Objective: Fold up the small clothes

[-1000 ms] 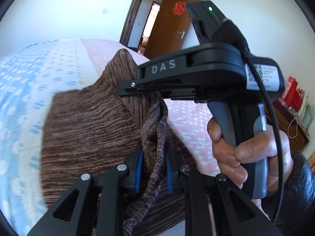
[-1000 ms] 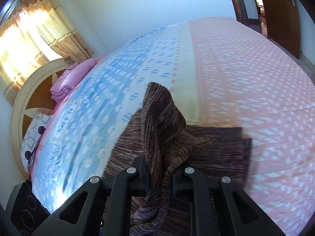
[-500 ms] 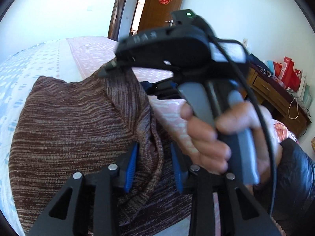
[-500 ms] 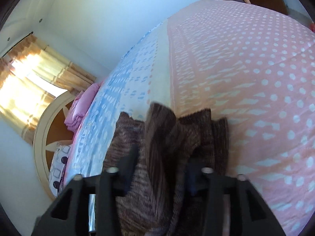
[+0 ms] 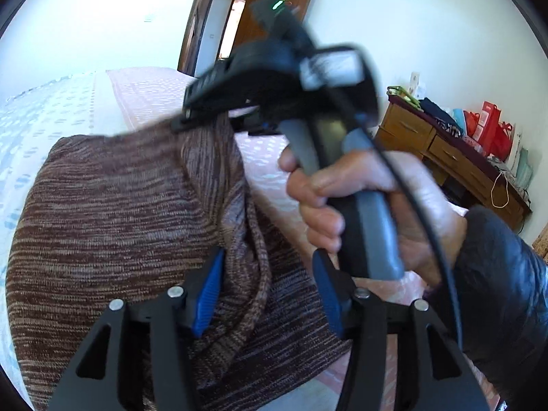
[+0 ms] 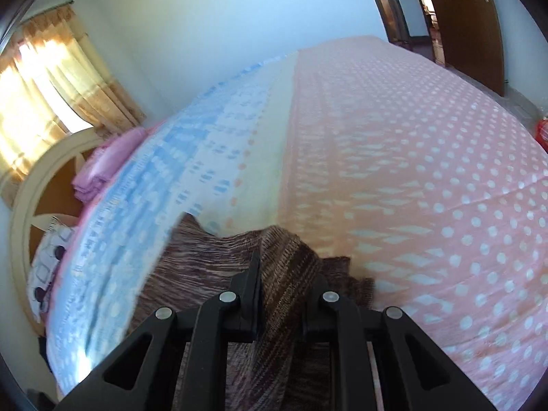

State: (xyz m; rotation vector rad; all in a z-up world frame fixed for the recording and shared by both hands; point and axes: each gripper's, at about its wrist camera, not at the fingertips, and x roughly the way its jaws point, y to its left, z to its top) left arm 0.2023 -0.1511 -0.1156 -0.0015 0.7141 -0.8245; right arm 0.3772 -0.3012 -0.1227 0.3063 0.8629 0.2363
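Left gripper (image 5: 267,294), lower centre: jaws opening around a ridge of the brown knit garment (image 5: 113,212), pads clear of it. Right gripper (image 6: 282,287), tilting downward: jaws closing, pinching the garment's raised fold. Garment is lying on the bedspread (image 6: 411,171).

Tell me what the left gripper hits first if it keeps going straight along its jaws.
The left gripper would most likely meet the brown knit garment first: a ridge of it already lies between the opening jaws. The right gripper's handle sits farther ahead, though depth is unclear.

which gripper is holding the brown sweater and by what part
The right gripper is closing on a raised fold of the brown sweater; the left gripper is opening, letting its fold go.
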